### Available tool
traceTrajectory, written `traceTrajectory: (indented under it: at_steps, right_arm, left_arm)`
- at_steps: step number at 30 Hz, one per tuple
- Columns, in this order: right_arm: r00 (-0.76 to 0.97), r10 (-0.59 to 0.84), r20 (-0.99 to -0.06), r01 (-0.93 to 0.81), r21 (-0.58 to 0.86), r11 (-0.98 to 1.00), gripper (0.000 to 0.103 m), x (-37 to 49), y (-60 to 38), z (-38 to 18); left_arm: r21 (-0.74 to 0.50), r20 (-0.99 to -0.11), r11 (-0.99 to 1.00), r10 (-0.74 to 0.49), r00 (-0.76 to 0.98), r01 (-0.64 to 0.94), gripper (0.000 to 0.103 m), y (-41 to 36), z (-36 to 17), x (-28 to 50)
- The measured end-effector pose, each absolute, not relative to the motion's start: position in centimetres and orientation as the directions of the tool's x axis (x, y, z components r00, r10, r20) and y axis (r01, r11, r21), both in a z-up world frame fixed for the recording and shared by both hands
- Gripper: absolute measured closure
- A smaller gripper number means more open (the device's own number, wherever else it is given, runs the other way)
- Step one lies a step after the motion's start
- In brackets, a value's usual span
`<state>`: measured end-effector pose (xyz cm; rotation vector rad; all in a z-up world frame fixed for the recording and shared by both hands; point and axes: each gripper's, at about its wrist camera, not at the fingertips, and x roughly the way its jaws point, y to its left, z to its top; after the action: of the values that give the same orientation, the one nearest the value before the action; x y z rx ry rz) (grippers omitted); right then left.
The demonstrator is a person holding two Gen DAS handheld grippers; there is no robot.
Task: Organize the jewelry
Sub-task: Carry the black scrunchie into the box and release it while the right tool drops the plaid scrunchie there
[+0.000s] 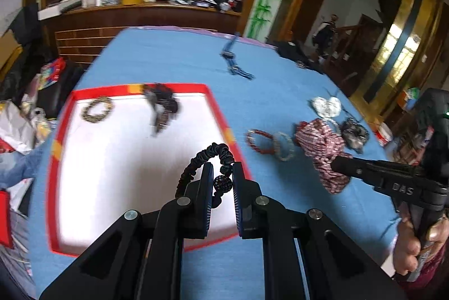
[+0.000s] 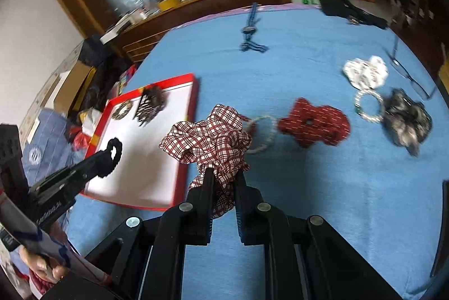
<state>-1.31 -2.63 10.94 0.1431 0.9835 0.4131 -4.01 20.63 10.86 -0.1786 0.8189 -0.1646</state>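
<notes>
My left gripper (image 1: 221, 173) is shut on a black beaded bracelet (image 1: 207, 156) and holds it over the near right part of the red-rimmed white tray (image 1: 216, 106). It also shows in the right wrist view (image 2: 112, 152). My right gripper (image 2: 224, 173) is shut on a red-and-white plaid scrunchie (image 2: 210, 137), held above the blue cloth just right of the tray (image 2: 193, 103). The scrunchie shows in the left wrist view (image 1: 322, 148) too. In the tray lie a brown bead bracelet (image 1: 96, 109) and a dark hair clip (image 1: 162, 106).
On the blue tablecloth (image 2: 308, 187) lie a red scrunchie (image 2: 314, 123), a white bead bracelet (image 2: 263, 137), a clear bead bracelet (image 2: 367, 106), a grey scrunchie (image 2: 407, 120), a white scrunchie (image 2: 364, 72), glasses (image 2: 407, 72) and a blue necklace (image 2: 249, 33). A red bracelet (image 1: 258, 141) lies near the tray.
</notes>
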Motion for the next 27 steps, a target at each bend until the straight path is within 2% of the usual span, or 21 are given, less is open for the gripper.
traceTrajectory:
  at_steps: [16,27]
  right_arm:
    - [0.454,0.372,-0.809,-0.326,0.238,0.915,0.086,5.9,7.5,11.0]
    - [0.437,0.317,-0.842,-0.301,0.195,0.934,0.086,11.9,12.4,8.7]
  left_arm:
    - [-0.159,-0.78,0.985,-0.082,0.621,-0.07,0.09,29.0,8.4,2.1]
    - [-0.154,-0.81,0.983,-0.068,0.582,-0.1,0.09,30.8,6.5,6.1]
